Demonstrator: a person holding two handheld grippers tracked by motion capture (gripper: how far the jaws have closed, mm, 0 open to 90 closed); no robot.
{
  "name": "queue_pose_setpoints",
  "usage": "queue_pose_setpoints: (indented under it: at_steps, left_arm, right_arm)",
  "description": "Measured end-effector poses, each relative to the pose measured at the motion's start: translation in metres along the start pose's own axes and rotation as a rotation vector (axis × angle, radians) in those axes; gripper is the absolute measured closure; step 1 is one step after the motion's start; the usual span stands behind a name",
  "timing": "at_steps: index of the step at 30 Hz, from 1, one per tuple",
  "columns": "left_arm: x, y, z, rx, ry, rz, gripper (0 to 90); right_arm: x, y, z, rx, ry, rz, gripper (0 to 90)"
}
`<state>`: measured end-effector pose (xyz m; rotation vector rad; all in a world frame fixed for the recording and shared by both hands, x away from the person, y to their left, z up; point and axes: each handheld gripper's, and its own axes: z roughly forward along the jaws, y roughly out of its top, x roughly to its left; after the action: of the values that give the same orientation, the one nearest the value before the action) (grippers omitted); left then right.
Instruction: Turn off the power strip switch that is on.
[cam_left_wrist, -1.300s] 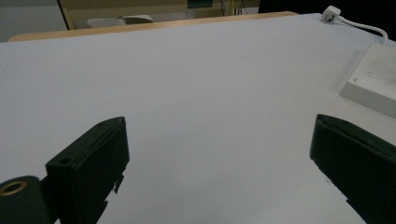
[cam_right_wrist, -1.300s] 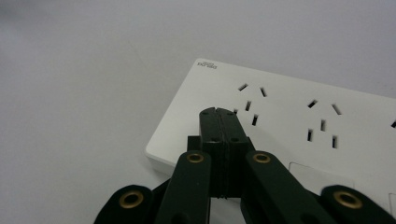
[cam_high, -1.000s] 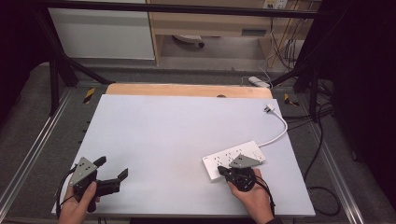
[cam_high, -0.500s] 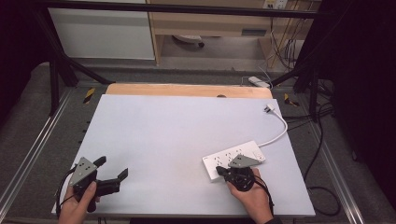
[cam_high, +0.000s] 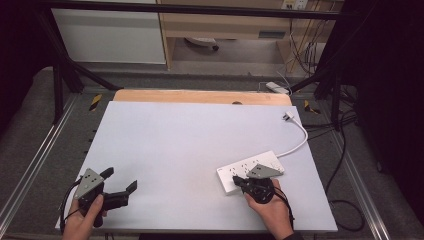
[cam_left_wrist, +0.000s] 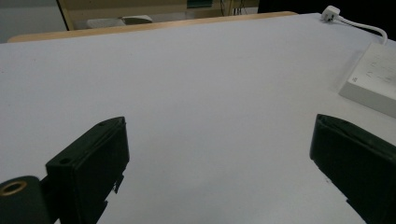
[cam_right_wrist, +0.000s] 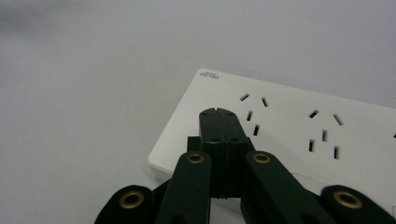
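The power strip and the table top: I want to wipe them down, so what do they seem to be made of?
The power strip looks like moulded white plastic, smooth and slightly matte: crisp slot cut-outs, rounded edges, soft highlights. The table top appears to be a pale, matte sheet or laminate, even in tone with no grain; its exact material is unclear. A strip of wood with a warm tone shows along its far edge.

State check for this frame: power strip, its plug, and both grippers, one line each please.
White plastic power strip: flat on the table, sockets up, nothing plugged in.
White plug on its white cable: unplugged, lying on the table.
Black left gripper: open, nothing between its jaws.
Black right gripper: shut, tips over the strip's end.
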<state>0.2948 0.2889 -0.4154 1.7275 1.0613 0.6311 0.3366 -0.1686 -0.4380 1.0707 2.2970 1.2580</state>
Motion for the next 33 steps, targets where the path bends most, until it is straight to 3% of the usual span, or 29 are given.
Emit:
queue_pose_setpoints:
  at_steps: [33]
  left_arm:
    - [-0.001, 0.0, 0.0, 0.001, 0.007, 0.008, 4.5]
  right_arm:
    - [-0.011, 0.006, -0.007, -0.072, -0.011, 0.023, 90.0]
